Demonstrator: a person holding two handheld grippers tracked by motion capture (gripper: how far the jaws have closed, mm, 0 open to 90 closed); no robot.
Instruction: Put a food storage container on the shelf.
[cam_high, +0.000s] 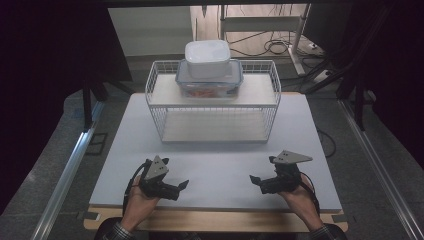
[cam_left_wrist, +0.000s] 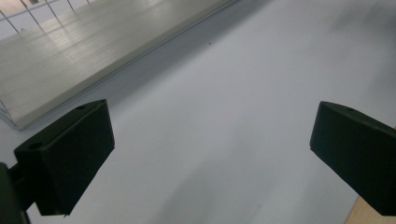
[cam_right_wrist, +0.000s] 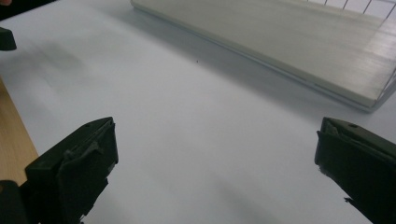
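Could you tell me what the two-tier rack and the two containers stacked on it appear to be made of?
Rack: white coated wire with pale, wood-grained shelves, probably laminate. Lower container: clear plastic or glass, contents showing through. Upper container: opaque white, smooth, likely plastic.

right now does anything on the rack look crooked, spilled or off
Nothing stands out. The white lidded box sits squarely stacked on the clear container on the top shelf of the wire rack. The lower shelf is bare, and both the left gripper and right gripper rest open on the white mat.
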